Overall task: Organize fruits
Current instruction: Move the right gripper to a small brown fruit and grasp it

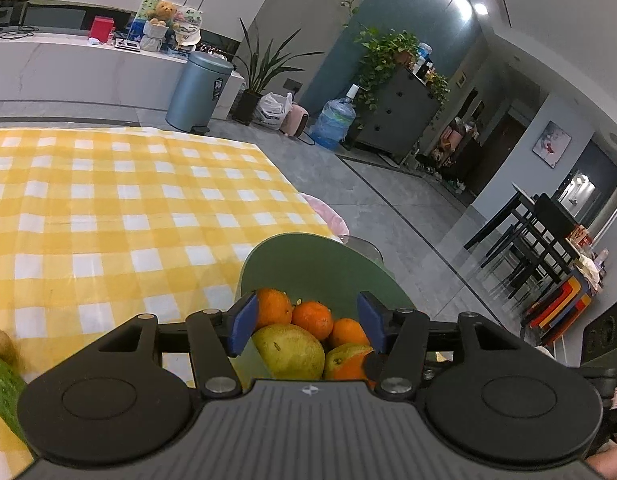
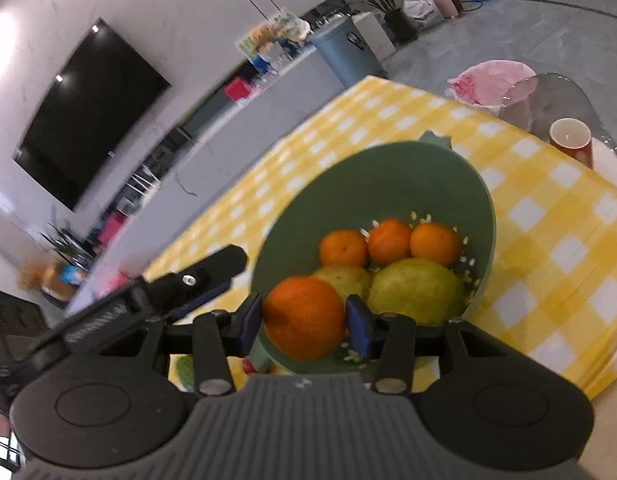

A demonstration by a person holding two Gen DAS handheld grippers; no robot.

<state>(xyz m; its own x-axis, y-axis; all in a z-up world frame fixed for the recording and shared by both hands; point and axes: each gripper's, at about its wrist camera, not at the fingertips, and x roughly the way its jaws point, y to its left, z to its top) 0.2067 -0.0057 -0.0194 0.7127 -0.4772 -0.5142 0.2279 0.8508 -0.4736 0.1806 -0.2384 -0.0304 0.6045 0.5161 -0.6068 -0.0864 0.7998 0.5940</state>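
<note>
The right gripper (image 2: pixel 304 322) clamps a round orange fruit (image 2: pixel 304 318) just over the near rim of the green plastic colander bowl (image 2: pixel 372 184), straight ahead, while the left gripper (image 1: pixel 308 322) hovers beside it, half-open and empty.

home living/dining rm: wall tv (image 2: pixel 88 112), pedal bin (image 1: pixel 198 90), potted plants (image 1: pixel 264 68), teddy (image 1: pixel 162 12)
</note>
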